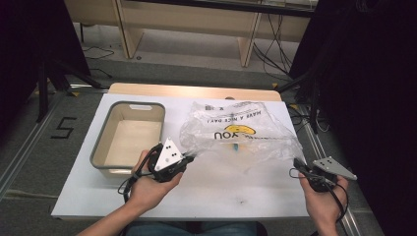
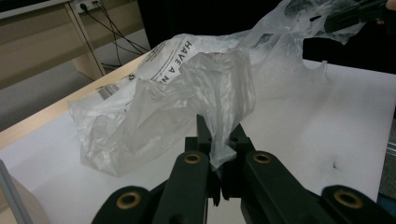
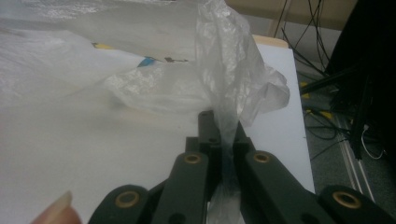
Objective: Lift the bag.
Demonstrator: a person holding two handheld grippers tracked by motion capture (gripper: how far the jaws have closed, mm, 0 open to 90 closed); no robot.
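Observation:
A clear plastic bag (image 1: 241, 132) with black print and a yellow smiley lies crumpled on the white table (image 1: 221, 189), stretched between both grippers. My left gripper (image 1: 189, 158) is shut on the bag's left edge; the film (image 2: 219, 154) is pinched between its jaws. At the table's right side my right gripper (image 1: 298, 163) is shut on the bag's other edge, a fold of plastic (image 3: 226, 135) rising from between its jaws. The bag (image 2: 177, 93) billows up off the table between them.
A grey-rimmed, empty bin (image 1: 129, 140) stands on the table's left part, just beyond my left hand. The table's right edge (image 3: 299, 121) lies close to the right gripper, with floor rails and cables beyond. Wooden furniture legs stand at the back.

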